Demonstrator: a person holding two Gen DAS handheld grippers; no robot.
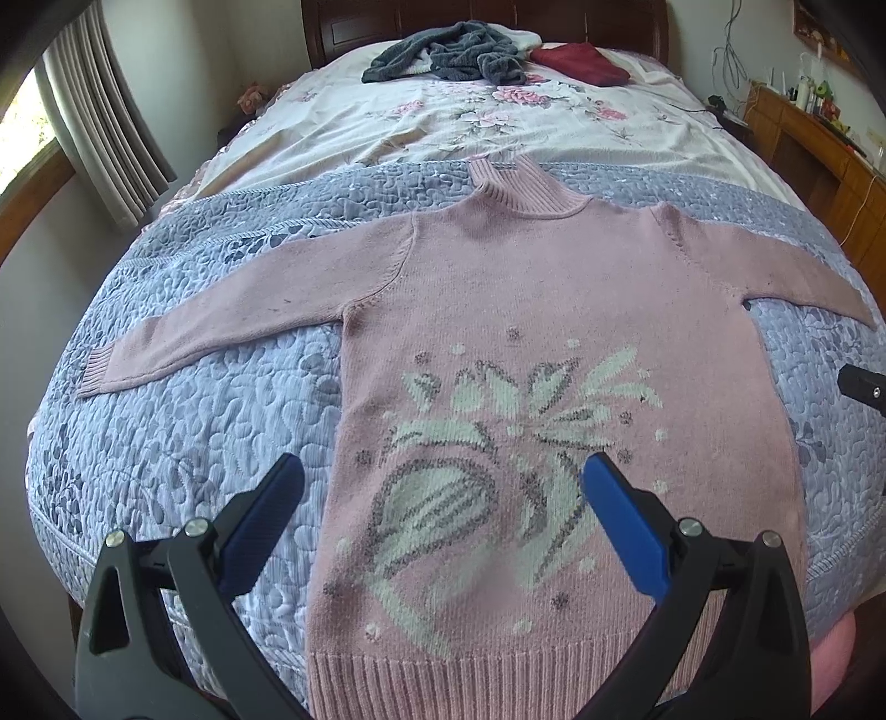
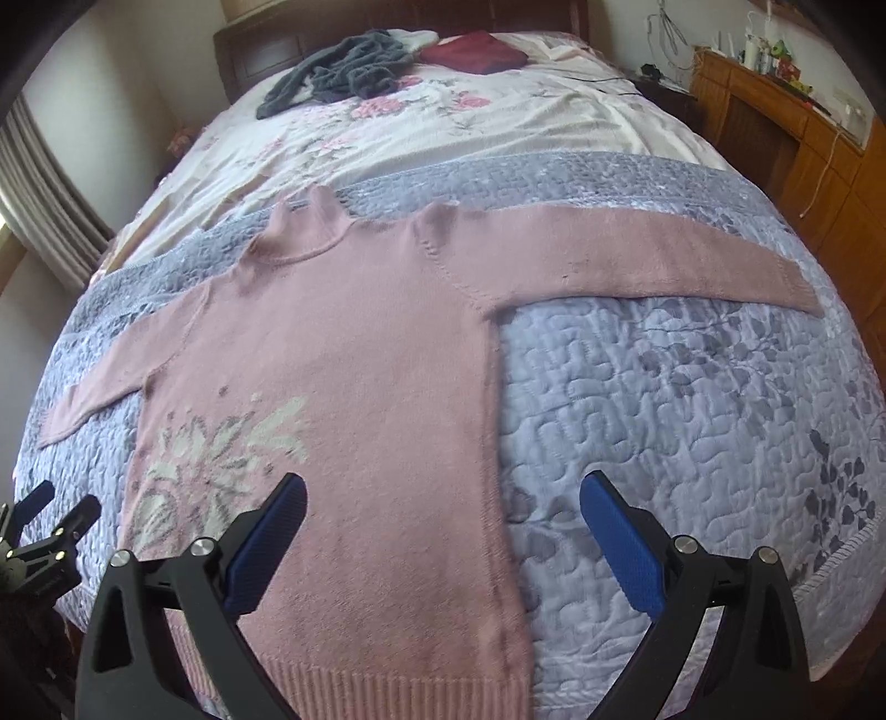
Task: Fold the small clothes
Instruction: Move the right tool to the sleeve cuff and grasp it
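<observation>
A pink knitted sweater (image 1: 531, 310) with a white and grey flower pattern lies flat on the bed, front up, both sleeves spread out sideways and the ribbed hem toward me. My left gripper (image 1: 443, 476) hangs open above the sweater's lower left part, holding nothing. In the right wrist view the same sweater (image 2: 354, 354) fills the left half, its right sleeve (image 2: 664, 255) stretched out to the right. My right gripper (image 2: 443, 493) is open over the sweater's right side edge near the hem, empty. The left gripper (image 2: 50, 515) shows at the left edge there.
A lilac quilted bedspread (image 1: 183, 443) covers the near half of the bed, a white floral sheet (image 1: 421, 122) the far half. A grey garment (image 1: 448, 52) and a dark red one (image 1: 581, 63) lie near the headboard. A wooden dresser (image 1: 819, 144) stands at the right, curtains (image 1: 94, 111) at the left.
</observation>
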